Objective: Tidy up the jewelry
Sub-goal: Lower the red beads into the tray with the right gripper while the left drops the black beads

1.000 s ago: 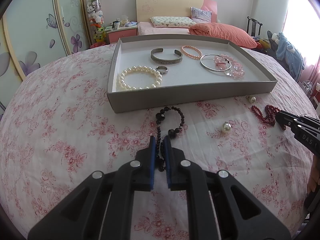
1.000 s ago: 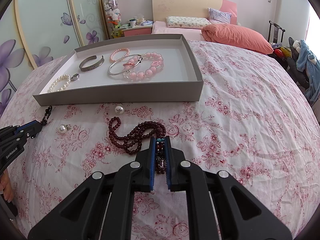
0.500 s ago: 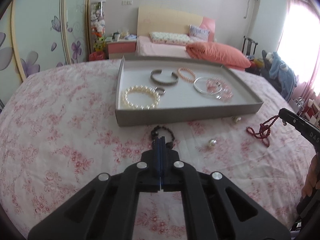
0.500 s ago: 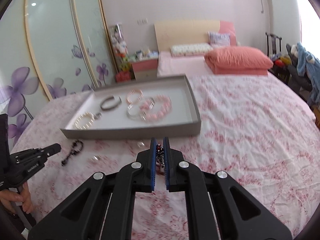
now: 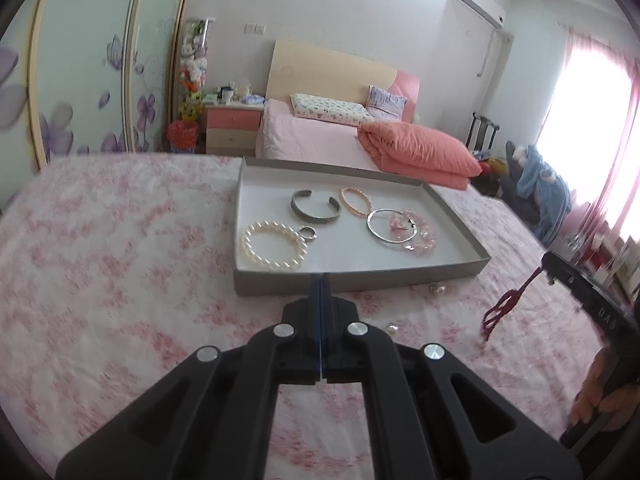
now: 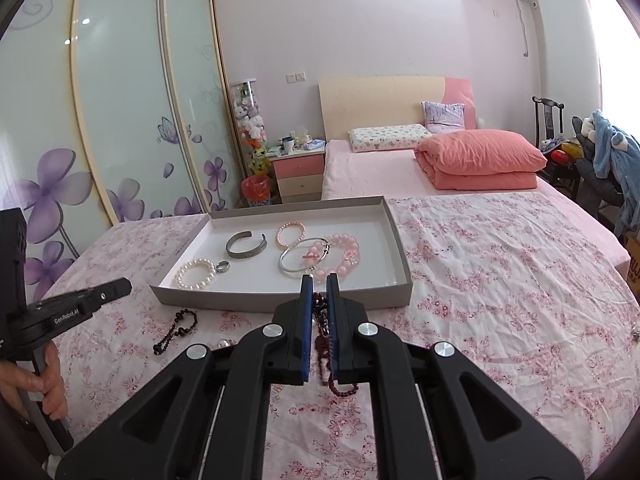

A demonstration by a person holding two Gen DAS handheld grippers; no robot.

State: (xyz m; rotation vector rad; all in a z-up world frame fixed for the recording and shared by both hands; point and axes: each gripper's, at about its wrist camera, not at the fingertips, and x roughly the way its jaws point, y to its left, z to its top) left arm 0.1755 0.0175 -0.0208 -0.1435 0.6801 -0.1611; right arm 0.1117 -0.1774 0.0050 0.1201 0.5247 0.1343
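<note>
Beyond my right gripper (image 6: 320, 300), straight ahead and slightly below, lies the grey cardboard tray (image 6: 280, 300), its long axis running left to right. I hold the dark red bead necklace (image 6: 325, 344) pinched between the narrow jaws; the glossy strand hangs limp above the floral cloth (image 6: 500, 288). My left gripper (image 5: 321, 292) is fully closed on nothing I can see, and the black bead bracelet (image 6: 176, 330) lies on the cloth near the tray's left corner. Pearls, a metal cuff and pink beads already sit inside.
</note>
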